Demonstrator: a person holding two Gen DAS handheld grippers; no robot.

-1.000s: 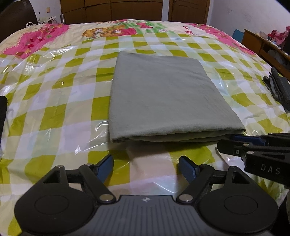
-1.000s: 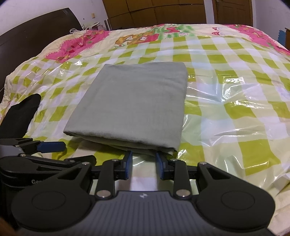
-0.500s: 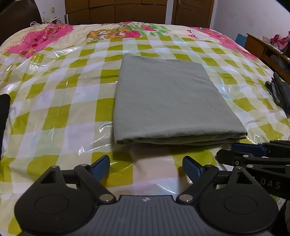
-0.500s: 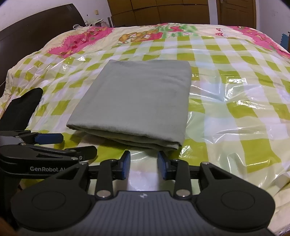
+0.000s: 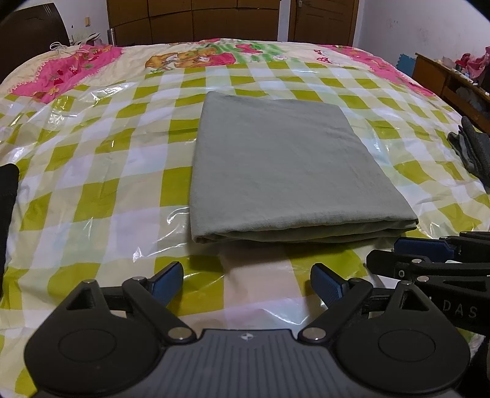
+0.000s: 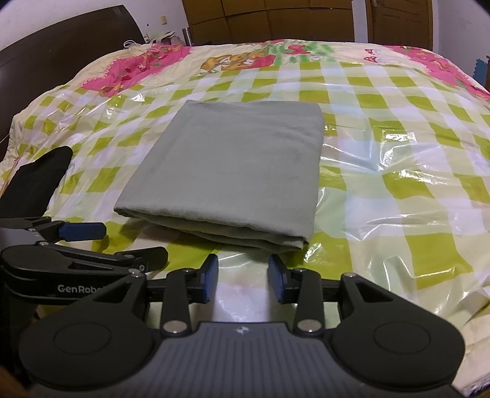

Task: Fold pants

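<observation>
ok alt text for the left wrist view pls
Grey-green pants lie folded into a flat rectangle on a green-checked, plastic-covered bed. The left hand-held gripper is open just short of their near edge, with the right hand-held gripper at lower right.

home bedroom, wide bed under checked green-and-white plastic-covered sheet (image 5: 92,196), dark wooden headboard (image 6: 61,82), brown wooden wardrobe doors (image 5: 196,18)

Checked bedspread (image 5: 92,196) under clear plastic; dark gloves (image 5: 471,150) at right edge; wooden wardrobe (image 5: 196,18) behind.
</observation>
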